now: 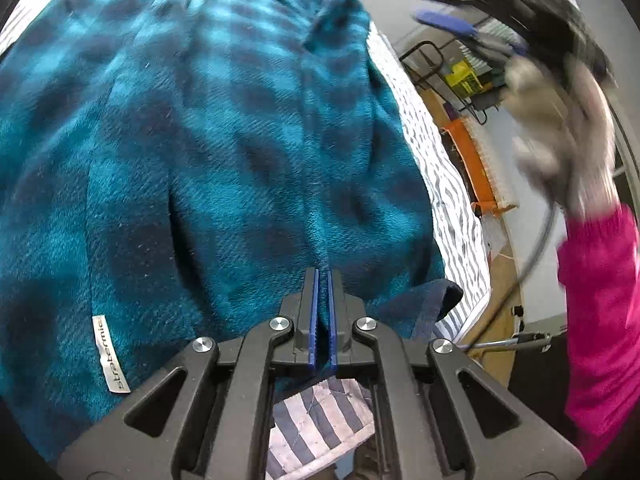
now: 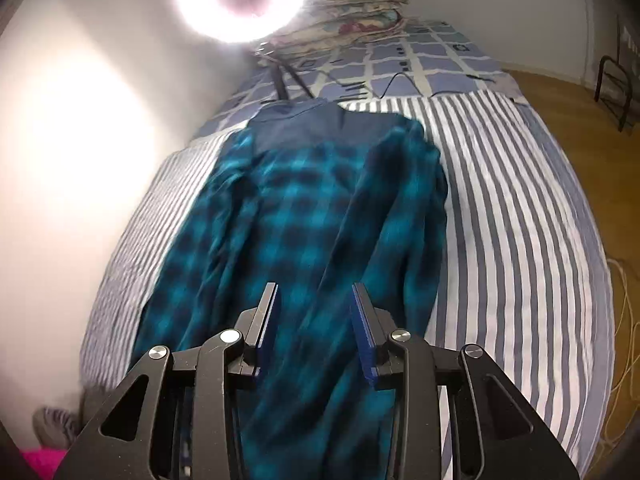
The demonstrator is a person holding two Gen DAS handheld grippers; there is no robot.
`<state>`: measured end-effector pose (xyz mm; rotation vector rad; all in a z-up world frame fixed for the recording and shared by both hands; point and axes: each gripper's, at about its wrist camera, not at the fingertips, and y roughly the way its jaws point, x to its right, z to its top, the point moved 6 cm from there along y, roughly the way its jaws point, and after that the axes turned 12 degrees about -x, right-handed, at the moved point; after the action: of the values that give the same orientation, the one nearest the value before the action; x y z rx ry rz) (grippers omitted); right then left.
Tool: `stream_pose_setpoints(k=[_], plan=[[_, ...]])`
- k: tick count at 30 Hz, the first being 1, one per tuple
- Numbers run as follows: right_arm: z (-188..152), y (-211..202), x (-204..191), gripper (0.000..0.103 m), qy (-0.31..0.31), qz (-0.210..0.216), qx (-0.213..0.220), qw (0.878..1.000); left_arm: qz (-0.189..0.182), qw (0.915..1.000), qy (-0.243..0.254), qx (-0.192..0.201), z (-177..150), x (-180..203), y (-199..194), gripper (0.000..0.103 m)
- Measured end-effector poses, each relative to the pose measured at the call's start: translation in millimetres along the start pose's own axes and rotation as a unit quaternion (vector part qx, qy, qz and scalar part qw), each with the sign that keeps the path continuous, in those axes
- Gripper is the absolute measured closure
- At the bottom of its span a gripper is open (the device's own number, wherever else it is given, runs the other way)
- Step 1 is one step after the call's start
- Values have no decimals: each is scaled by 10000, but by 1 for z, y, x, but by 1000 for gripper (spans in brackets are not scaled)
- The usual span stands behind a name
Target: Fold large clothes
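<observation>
On the bed covered by a grey-and-white striped quilt [image 2: 516,216], a large teal-and-navy checked fleece garment [image 2: 304,216] lies spread flat. In the right wrist view its long axis runs from the bottom centre of the frame up toward the upper centre, where a plain navy collar or hood section [image 2: 296,126] points at a stack of floral pillows [image 2: 352,4]. One sleeve is folded inward along the right side of the body. A bright ring light [image 2: 240,0] glares at the top of the frame, and a blue-and-white checked bedspread [image 2: 424,60] covers the far end of the bed.

The right tool [image 2: 316,322] is above the lower part of the garment. Its jaws stand partly apart, and nothing is between the blue pads [image 2: 362,328]; the cloth behind them appears blurred.

In the left wrist view the garment fills the left and centre of the frame. A white fabric label [image 1: 110,354] sits at the lower left. The left tool [image 1: 323,312] is at the bottom centre. Its jaws are nearly together, and a ridge of the fleece rises into the narrow gap at the tips; whether cloth is pinched cannot be told. A hand with a bright pink sleeve [image 1: 600,312] carries the blurred right tool at the upper right.
</observation>
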<state>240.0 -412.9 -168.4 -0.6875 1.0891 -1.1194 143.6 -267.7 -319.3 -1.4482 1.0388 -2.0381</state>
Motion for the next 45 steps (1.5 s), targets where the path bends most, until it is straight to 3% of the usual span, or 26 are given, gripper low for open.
stream_pose_setpoints(k=[7, 13, 14, 15, 19, 25, 27, 31, 33, 36, 41, 43, 45], plan=[[60, 50, 10, 65, 289, -444, -80, 9986, -59, 9994, 160, 294, 1, 13, -20, 103], [93, 90, 32, 66, 563, -1618, -341, 9846, -103, 9994, 174, 294, 2, 14, -20, 103], [97, 94, 35, 72, 601, -1695, -381, 9830, -103, 9995, 153, 269, 2, 13, -18, 103], [101, 101, 40, 101, 621, -1827, -433, 9803, -104, 9995, 139, 250, 2, 12, -16, 103], [107, 112, 47, 101, 491, -1949, -574, 9779, -119, 9994, 157, 271, 1, 15, -15, 103], [132, 110, 11, 101, 1, -1042, -100, 9945, 129, 9991, 314, 243, -4, 19, -9, 103], [132, 138, -4, 100, -308, -721, -315, 9964, 217, 9994, 213, 177, -4, 12, -4, 103], [118, 181, -7, 94, -477, -893, -1050, 9893, 322, 9991, 181, 197, -4, 7, -4, 103], [116, 164, -3, 89, -373, -658, -928, 9928, 305, 9991, 184, 209, -3, 7, -7, 103], [108, 112, 8, 72, -192, -144, -577, 9980, 323, 9989, 176, 295, -4, 7, -18, 103], [59, 33, 34, 72, -19, 147, -338, 9993, 226, 9984, 71, 518, -5, 4, -43, 103], [21, 14, 47, 72, 78, 329, -421, 9985, 193, 9984, -4, 523, -8, 2, -48, 94], [-21, 9, 56, 72, 240, 563, -627, 9962, 62, 9986, -139, 505, -11, -2, -49, 64]])
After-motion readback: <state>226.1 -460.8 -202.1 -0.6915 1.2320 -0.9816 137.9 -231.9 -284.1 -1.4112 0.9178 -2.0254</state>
